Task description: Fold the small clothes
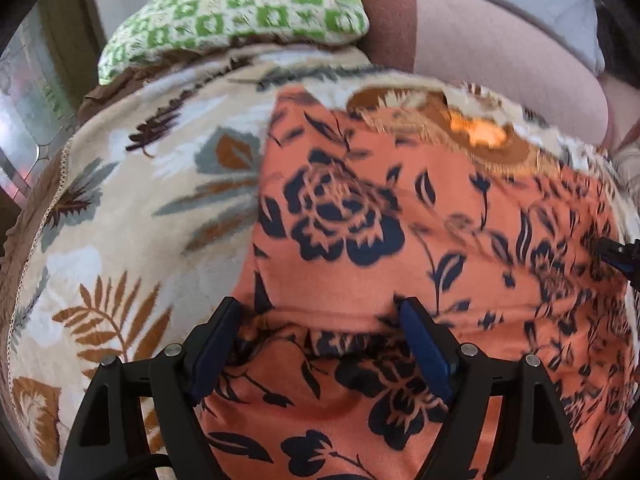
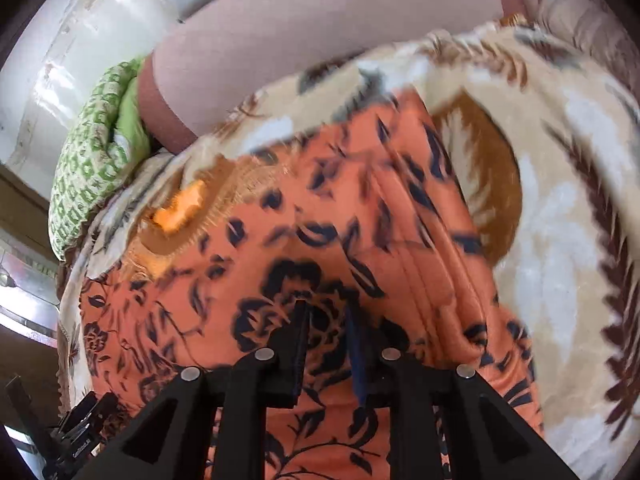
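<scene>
An orange floral garment (image 1: 400, 208) is spread on a leaf-patterned blanket (image 1: 132, 184). The left gripper (image 1: 320, 308) is held over its near edge, jaws wide, nothing clamped. The right gripper (image 2: 326, 308) is positioned over the cloth, jaws narrow; a grip cannot be told. A green pillow (image 1: 240, 8) lies beyond.

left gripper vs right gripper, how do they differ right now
The left gripper has its jaws spread wide over the orange floral garment; the right gripper has its jaws close together, though whether they pinch cloth is unclear. Both have black fingers with blue pads and sit low over the same garment.
</scene>
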### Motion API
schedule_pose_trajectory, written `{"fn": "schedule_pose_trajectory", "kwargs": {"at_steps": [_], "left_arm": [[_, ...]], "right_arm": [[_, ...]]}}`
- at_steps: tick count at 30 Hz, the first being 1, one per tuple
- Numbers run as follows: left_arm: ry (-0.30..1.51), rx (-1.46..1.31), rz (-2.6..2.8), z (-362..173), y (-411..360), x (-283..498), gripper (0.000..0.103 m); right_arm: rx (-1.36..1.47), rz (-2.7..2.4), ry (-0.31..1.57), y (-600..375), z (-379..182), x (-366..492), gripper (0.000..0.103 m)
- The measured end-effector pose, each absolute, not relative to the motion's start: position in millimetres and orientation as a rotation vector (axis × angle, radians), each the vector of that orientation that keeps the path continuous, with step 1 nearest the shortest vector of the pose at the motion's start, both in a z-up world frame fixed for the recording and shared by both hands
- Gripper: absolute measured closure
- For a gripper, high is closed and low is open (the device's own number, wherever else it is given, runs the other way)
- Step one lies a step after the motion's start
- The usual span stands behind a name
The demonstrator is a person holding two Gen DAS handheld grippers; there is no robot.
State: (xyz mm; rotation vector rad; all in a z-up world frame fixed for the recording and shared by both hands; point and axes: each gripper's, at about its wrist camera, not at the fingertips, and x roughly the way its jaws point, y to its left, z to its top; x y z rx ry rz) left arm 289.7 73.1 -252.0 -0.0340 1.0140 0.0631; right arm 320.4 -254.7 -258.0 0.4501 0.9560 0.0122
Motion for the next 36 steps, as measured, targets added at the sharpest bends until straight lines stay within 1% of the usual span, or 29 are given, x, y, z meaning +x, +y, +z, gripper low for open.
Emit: {"fn": "schedule_pose_trajectory", "kwargs": {"at_steps": [2,4,6,8,9,10,12,15,17,21,23,25,26,28,32,36], "left_arm": [[0.978,-0.052,0.058,-244.9,73.7,289.9,0.021],[0.967,-0.056,0.065,-244.0,73.8,291.0,0.021],[1.018,-0.037,0.081,-255.6,74.0,295.9,0.021],[1.059,-0.040,0.082,-265.5,77.2,298.6,0.020],[1.056,-0.061,0.078,-265.1,79.5,297.8,0.020],[1.061,-0.077,0.074,-262.7,81.9,298.0,0.020],[1.057,-0.092,0.073,-259.5,85.4,297.0,0.020],[1.046,-0.115,0.099,-256.7,93.2,293.6,0.020],[1.031,-0.121,0.104,-253.1,95.8,291.1,0.020],[1.000,-0.069,0.143,-247.6,96.9,288.3,0.020],[1.029,-0.036,0.163,-254.6,97.4,289.6,0.020],[1.051,-0.080,0.152,-259.3,102.9,290.1,0.020],[1.052,-0.093,0.150,-259.0,104.9,289.9,0.020],[1.060,-0.116,0.138,-257.5,108.9,291.5,0.020],[1.061,-0.156,0.129,-256.0,114.0,292.0,0.020],[1.060,-0.167,0.118,-253.7,118.8,289.9,0.020]], "right_arm": [[0.430,0.036,0.868,-250.2,-244.8,319.9,0.082],[0.429,0.055,0.836,-243.9,-241.0,327.6,0.082],[0.416,0.083,0.870,-238.4,-252.7,340.6,0.082],[0.380,0.027,0.973,-235.8,-275.3,356.5,0.081],[0.387,0.031,0.962,-235.5,-277.7,356.3,0.081],[0.386,0.036,0.945,-235.6,-274.6,354.6,0.081],[0.389,0.048,0.973,-235.6,-266.9,351.8,0.081],[0.468,0.118,0.950,-236.0,-258.0,337.3,0.081],[0.494,0.190,0.968,-224.3,-253.4,328.5,0.081],[0.404,0.315,0.975,-178.2,-250.8,321.5,0.081],[0.361,0.346,1.039,-157.3,-265.3,325.9,0.081],[0.286,0.327,1.081,-142.7,-278.0,329.6,0.081],[0.245,0.320,1.050,-137.4,-275.1,326.4,0.081],[0.184,0.317,1.053,-128.5,-267.8,325.6,0.080],[0.230,0.371,1.008,-111.4,-255.8,329.7,0.080],[0.186,0.401,0.984,-69.7,-253.8,347.1,0.080]]}}
